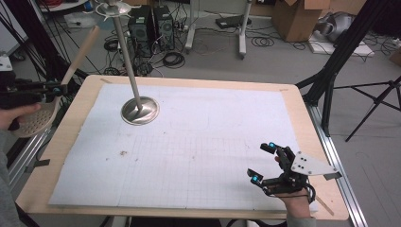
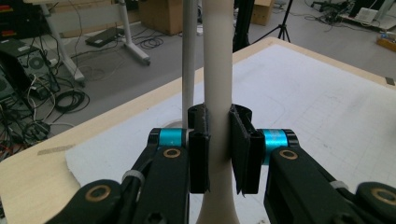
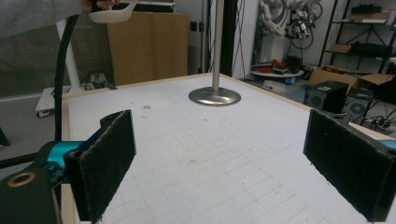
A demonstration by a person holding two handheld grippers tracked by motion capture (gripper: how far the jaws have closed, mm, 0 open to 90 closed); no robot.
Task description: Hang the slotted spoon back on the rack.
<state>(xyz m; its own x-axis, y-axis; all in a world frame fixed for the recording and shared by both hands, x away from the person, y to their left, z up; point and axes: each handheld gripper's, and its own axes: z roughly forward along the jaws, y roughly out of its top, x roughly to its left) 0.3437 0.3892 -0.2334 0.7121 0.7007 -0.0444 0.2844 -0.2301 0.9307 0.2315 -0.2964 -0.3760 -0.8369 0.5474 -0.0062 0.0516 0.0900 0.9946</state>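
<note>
- While the left gripper (image 1: 53, 88) hangs off the left edge of the table (image 1: 85, 101), its jaws are clamped on the pale handle of a slotted spoon (image 1: 71, 71); in the left gripper view the handle (image 2: 217, 60) stands upright between the two black pads, and the perforated head (image 1: 35, 118) lies low beside the person's hand in the high view.
- To my judgement the step in hand is the carrying: the spoon is already gripped and lifted, but it is not yet hung or set down anywhere.
- Just right of it, on the white mat (image 1: 189, 156), stands a metal stand (image 1: 139, 110) with a round base and a thin pole; at the top of the pole there are small hooks (image 1: 113, 8); the spoon is near the stand but apart from it.
- The next move probably calls for bringing the spoon up to the hooks, with the handle end kept steady, so that it does not knock the thin pole.
- Far right, the right gripper (image 1: 264, 162) rests near the front right corner of the table; its jaws are wide apart and hold nothing.
- No brand, label or writing can be read; the mat carries faint grid lines only.
</note>
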